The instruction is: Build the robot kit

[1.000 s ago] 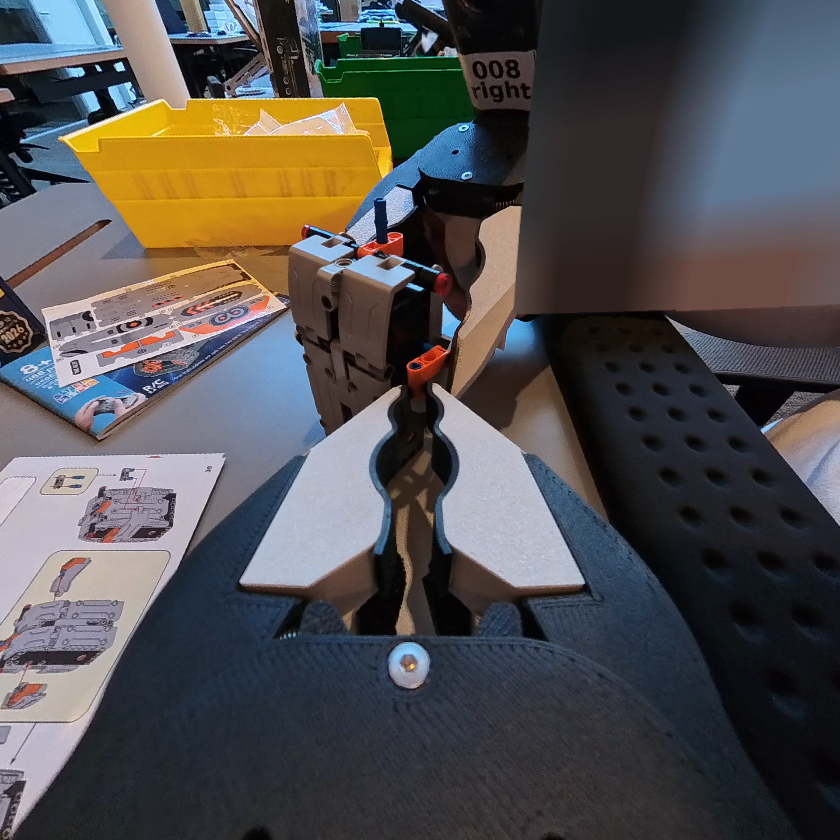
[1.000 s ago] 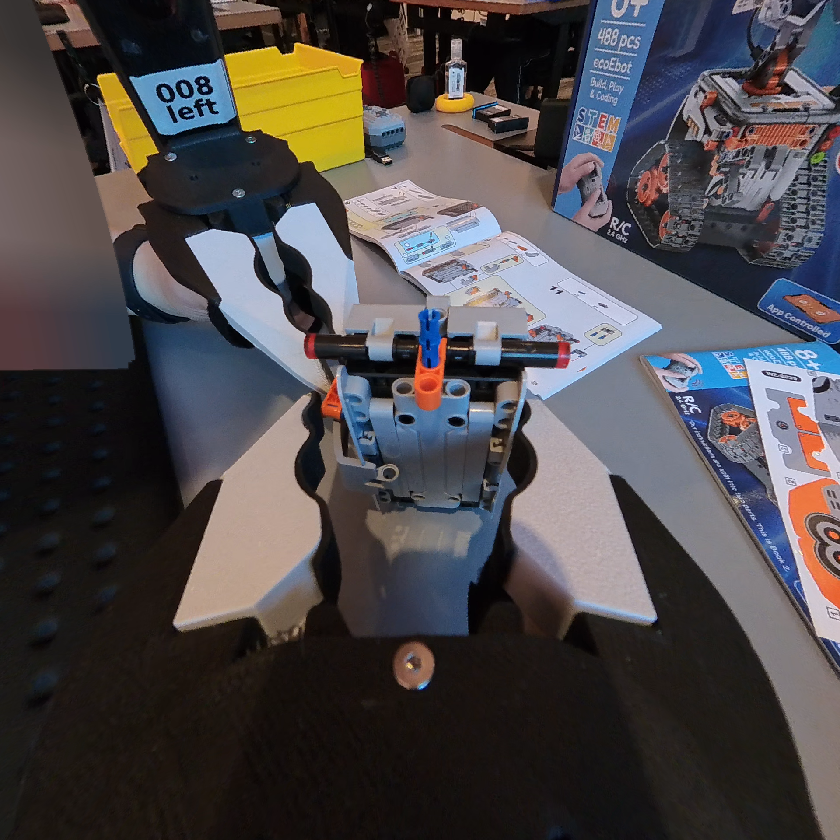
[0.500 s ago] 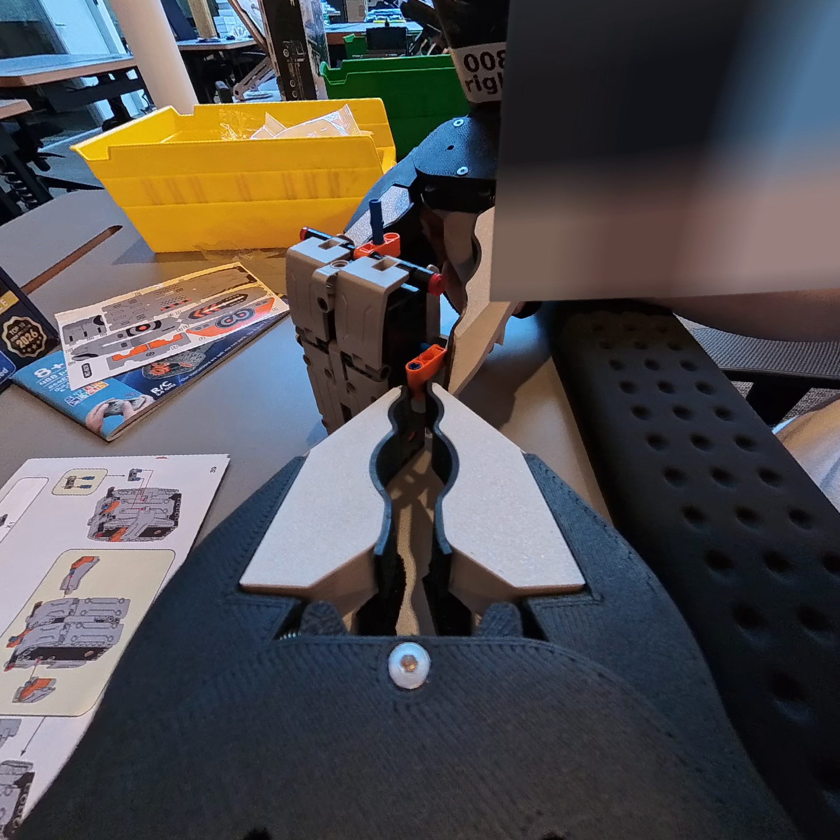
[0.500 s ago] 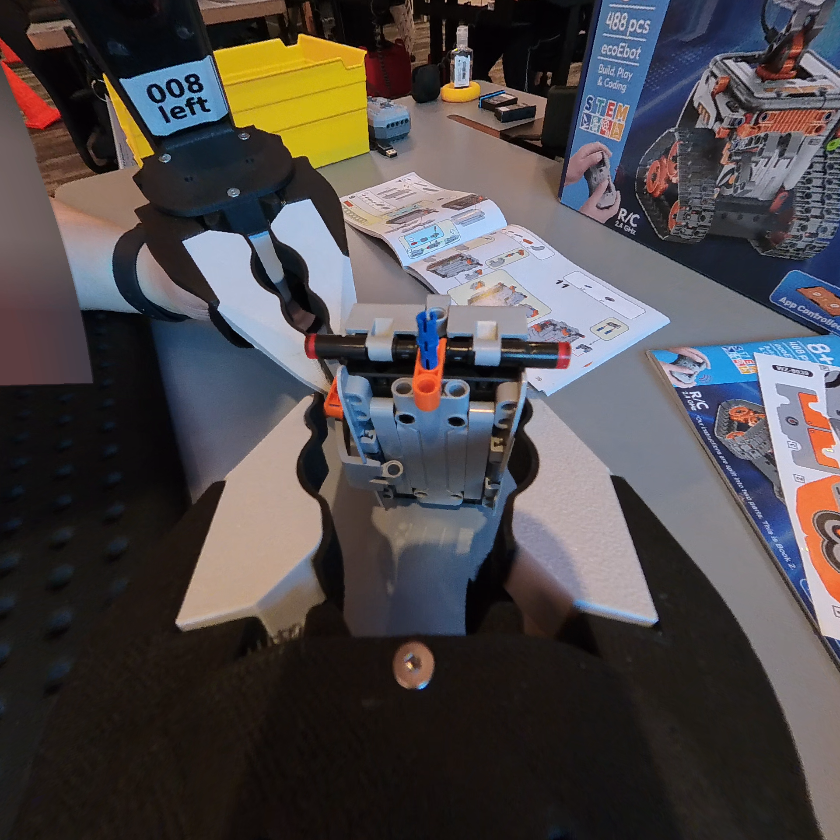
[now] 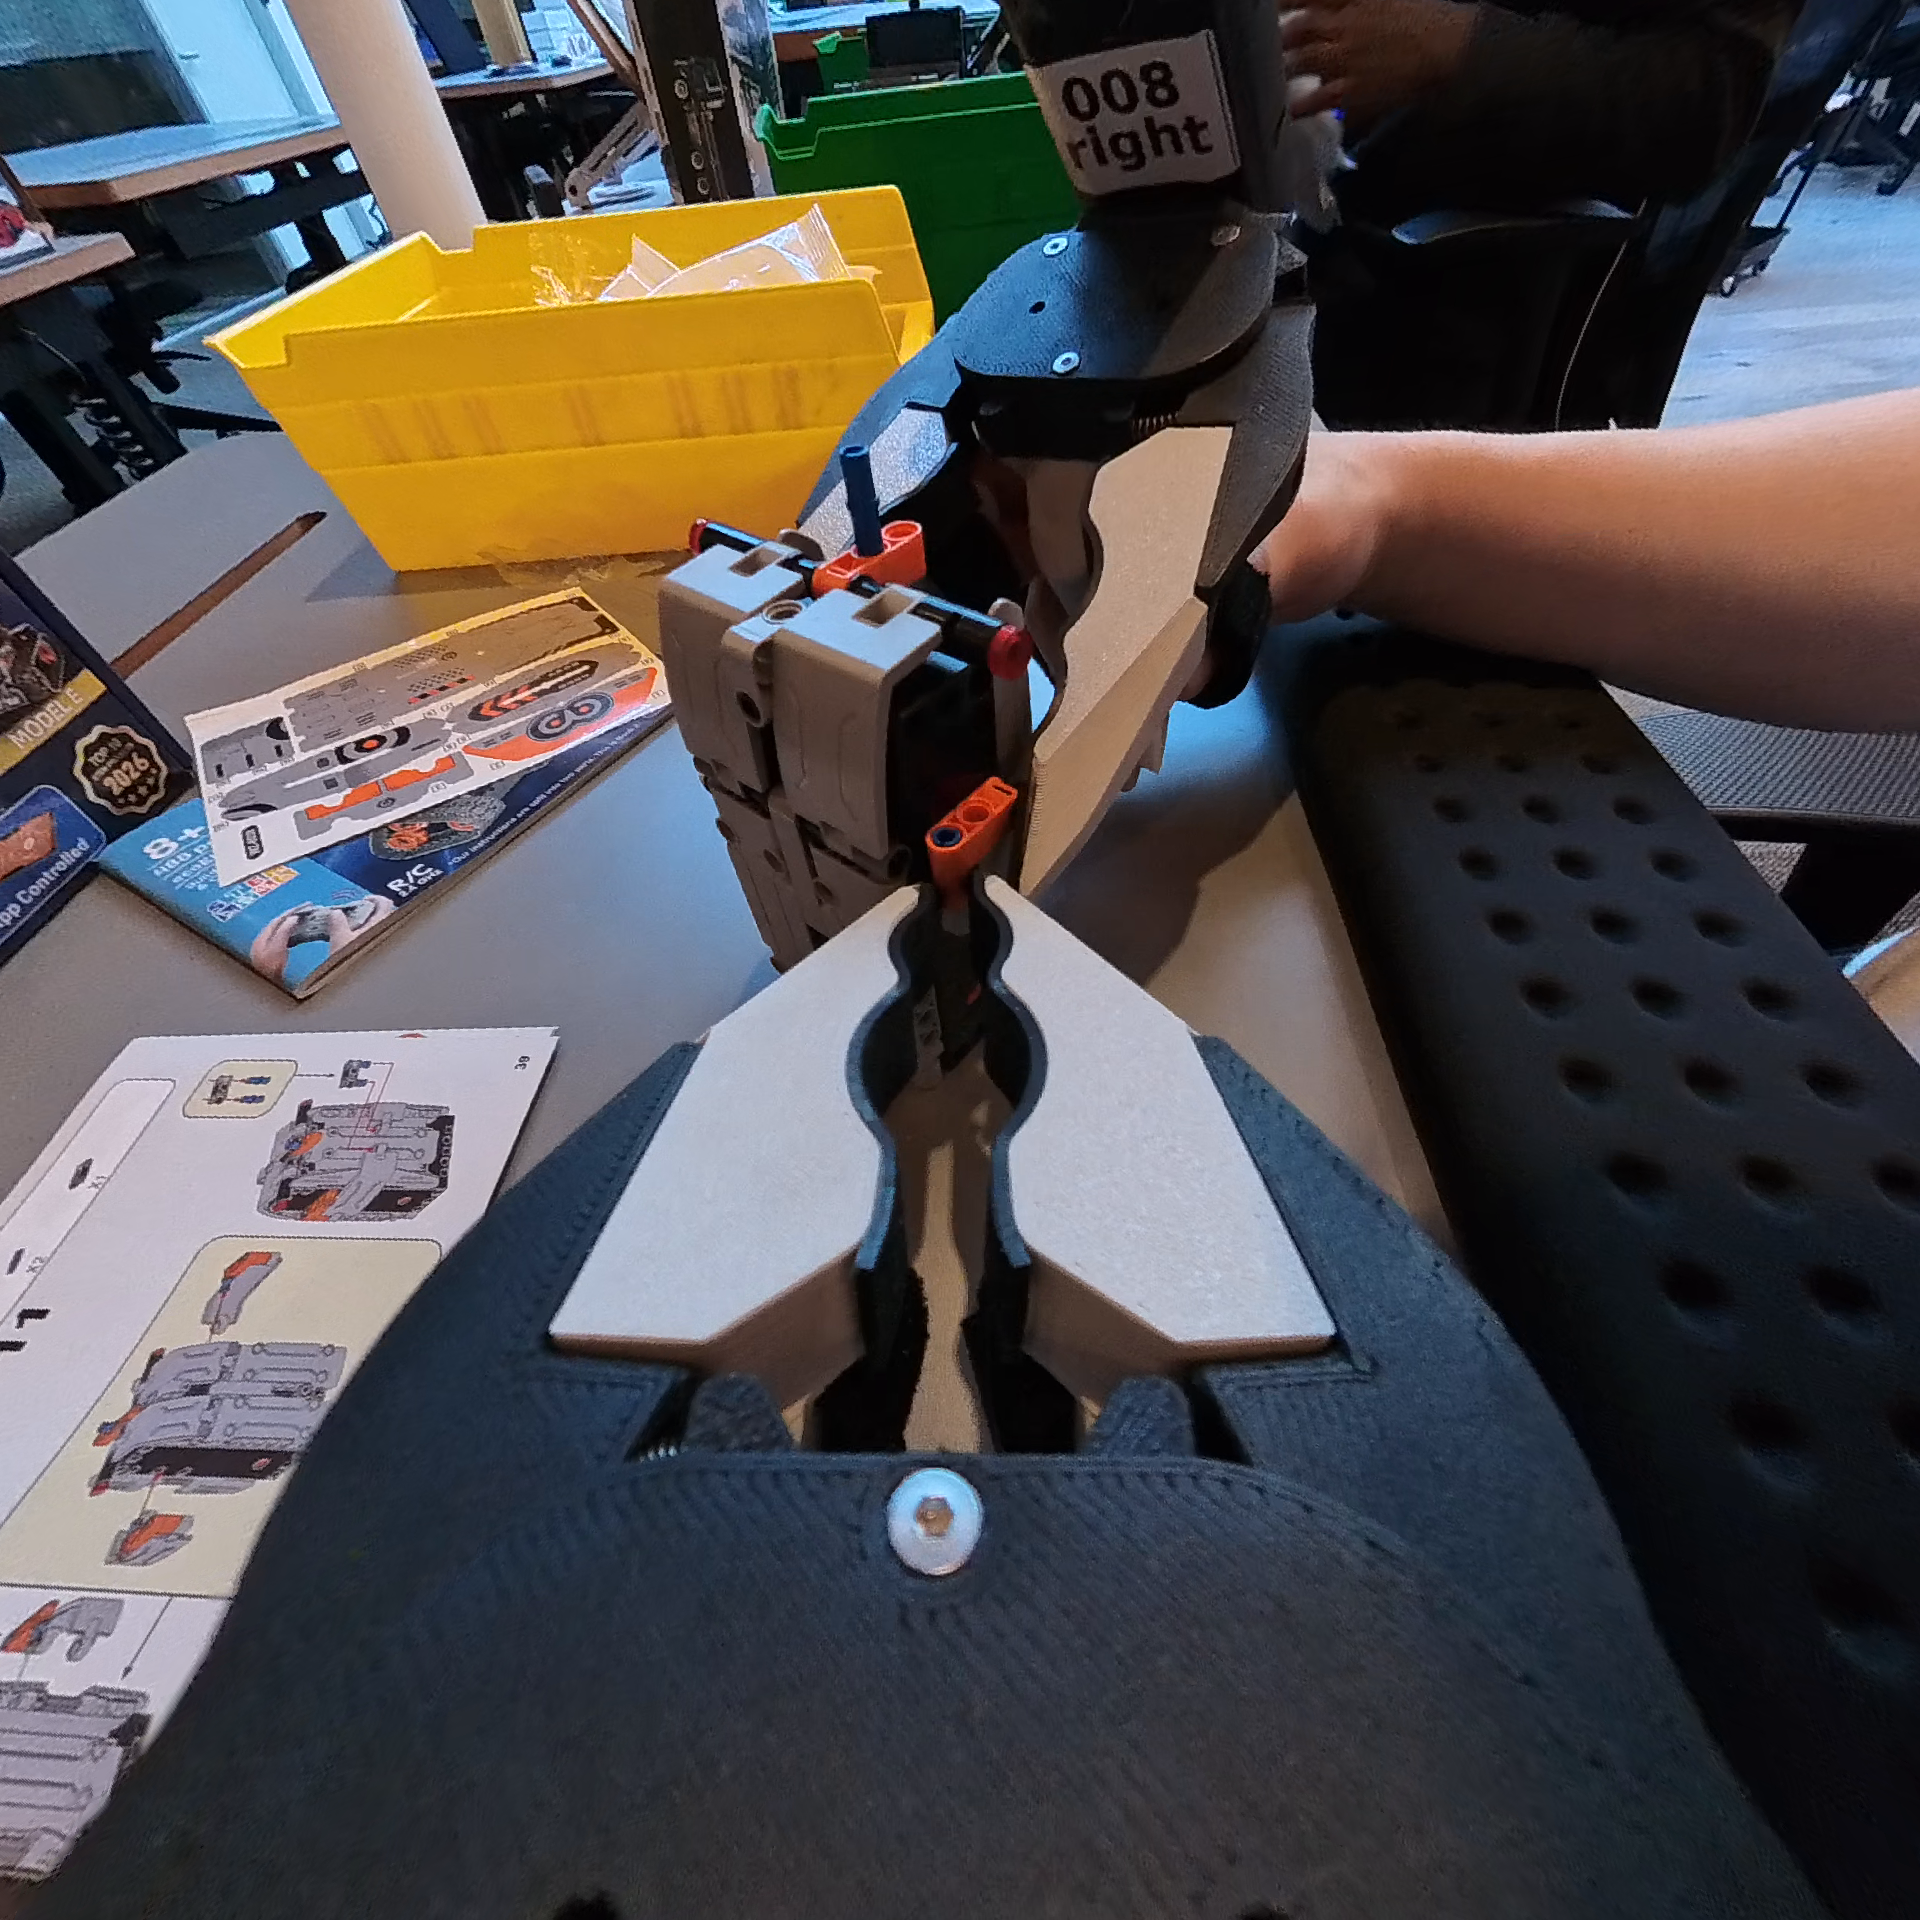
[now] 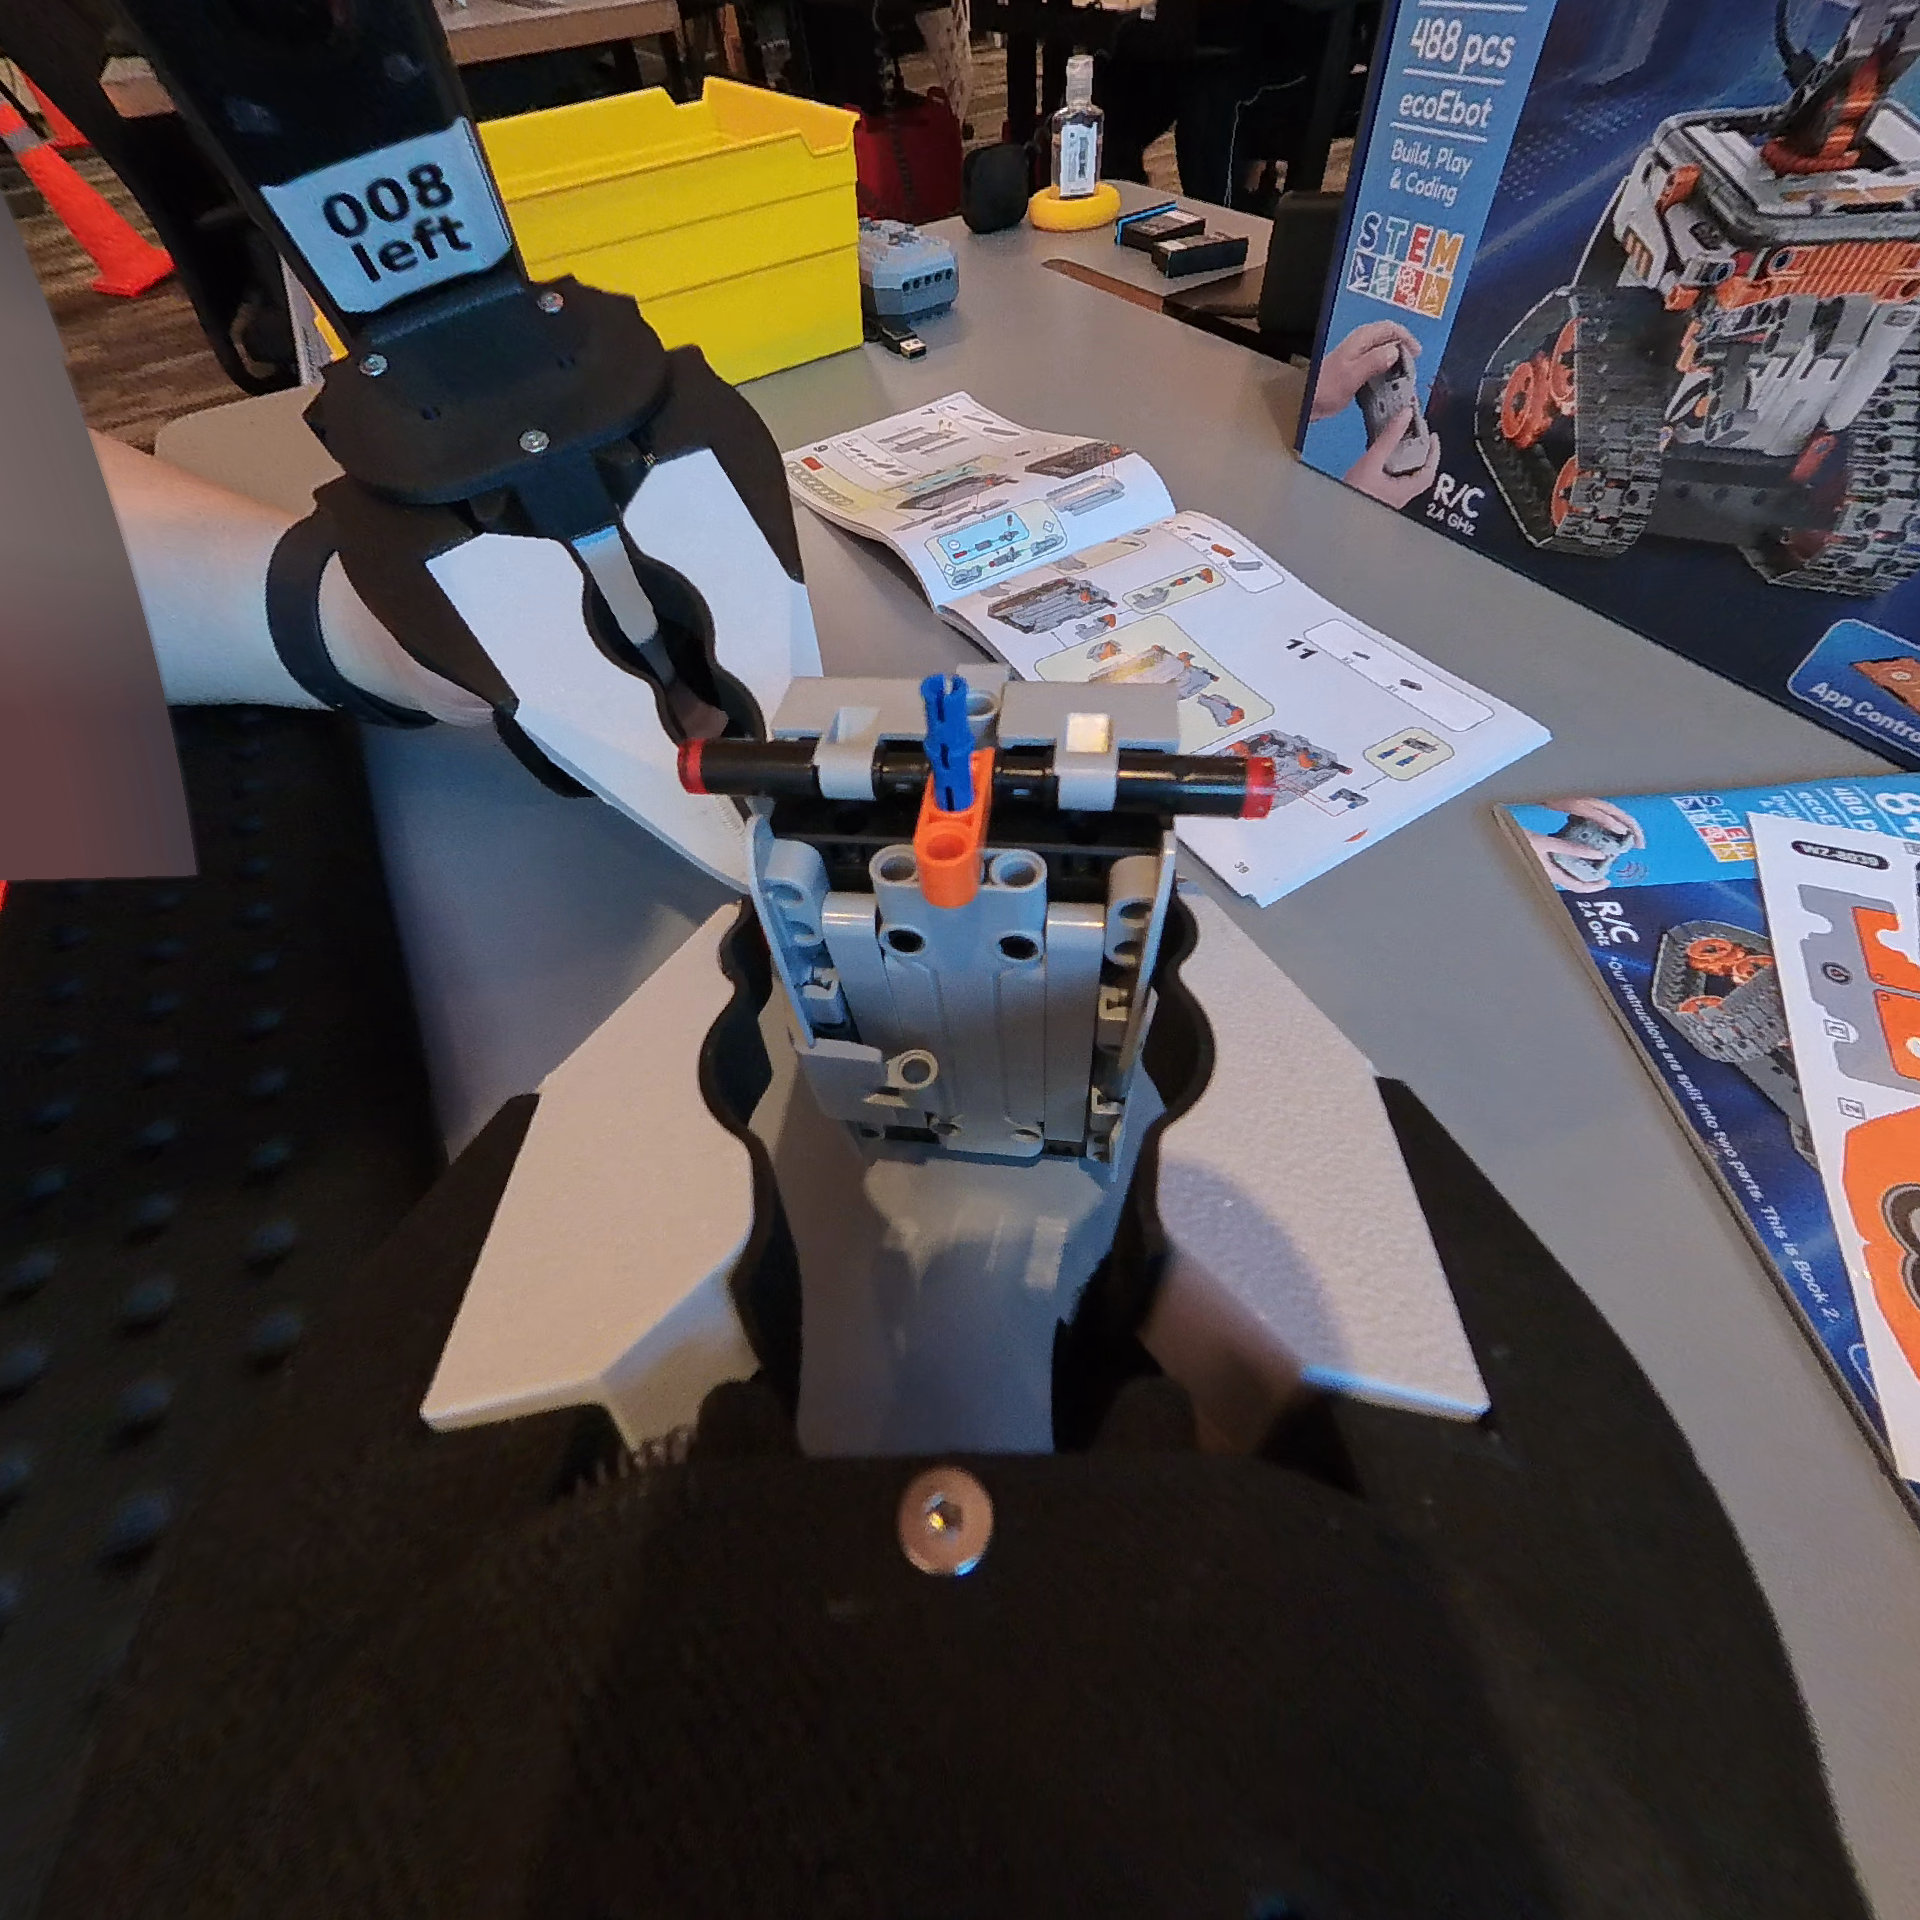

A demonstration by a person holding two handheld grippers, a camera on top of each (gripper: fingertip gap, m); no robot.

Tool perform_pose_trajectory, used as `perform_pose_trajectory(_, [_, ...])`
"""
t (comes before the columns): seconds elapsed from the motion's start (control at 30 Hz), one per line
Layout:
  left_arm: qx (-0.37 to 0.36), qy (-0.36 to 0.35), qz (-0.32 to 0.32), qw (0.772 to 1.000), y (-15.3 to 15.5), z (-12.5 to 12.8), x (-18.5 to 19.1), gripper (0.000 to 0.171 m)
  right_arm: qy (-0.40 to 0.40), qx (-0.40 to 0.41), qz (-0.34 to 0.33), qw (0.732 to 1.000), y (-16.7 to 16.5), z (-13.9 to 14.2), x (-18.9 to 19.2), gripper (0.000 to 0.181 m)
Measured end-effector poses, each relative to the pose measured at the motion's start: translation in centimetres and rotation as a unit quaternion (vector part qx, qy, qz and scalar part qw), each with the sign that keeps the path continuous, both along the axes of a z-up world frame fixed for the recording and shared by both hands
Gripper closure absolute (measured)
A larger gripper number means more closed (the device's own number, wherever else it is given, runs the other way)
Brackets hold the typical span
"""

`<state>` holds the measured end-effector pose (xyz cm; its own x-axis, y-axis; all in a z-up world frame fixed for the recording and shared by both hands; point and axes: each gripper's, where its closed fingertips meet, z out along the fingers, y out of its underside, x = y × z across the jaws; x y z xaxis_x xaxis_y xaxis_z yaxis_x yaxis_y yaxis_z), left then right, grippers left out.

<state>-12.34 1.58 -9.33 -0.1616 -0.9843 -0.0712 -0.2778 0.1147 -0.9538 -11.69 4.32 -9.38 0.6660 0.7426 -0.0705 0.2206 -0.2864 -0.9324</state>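
A grey brick assembly with a black axle, red-tipped, across its top and a blue pin in an orange connector is clamped upright between my right gripper fingers. It also shows in the left wrist view, held by the right gripper above the table. My left gripper is shut on a small dark pin with an orange connector, pressed against the assembly's lower side. In the right wrist view the left gripper touches the assembly's left edge.
A yellow bin and a green bin stand behind. An open instruction booklet, a blue booklet with a sticker sheet and a big product box lie around. A black perforated pad borders the grey table.
Both grips hold. The assembly and both grippers have shifted only slightly. The orange connector at the assembly's left side no longer shows in the right wrist view.
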Motion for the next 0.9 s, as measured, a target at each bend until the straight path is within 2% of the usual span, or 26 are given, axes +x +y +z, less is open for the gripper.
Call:
perform_pose_trajectory(0.33, [-0.039,-0.018,-0.021,0.999,0.0,0.7,-0.9,0.166,0.027,0.027,0.008,0.999,-0.1,0.2,0.0,0.107])
perform_pose_trajectory(0.43, [-0.054,-0.018,-0.007,0.998,0.9,0.8,-1.6,0.16,0.01,0.033,0.002,0.999,-0.2,-0.1,-0.1,0.104])
perform_pose_trajectory(0.57, [-0.095,-0.012,-0.026,0.995,0.7,0.5,-1.4,0.151,0.005,0.033,-0.008,0.999,0.0,-0.1,-0.4,0.106])
perform_pose_trajectory(0.9, [-0.074,-0.011,-0.049,0.996,-0.5,0.7,-0.7,0.14,0.018,0.034,0.026,0.999,-1.0,-0.1,-0.8,0.106])
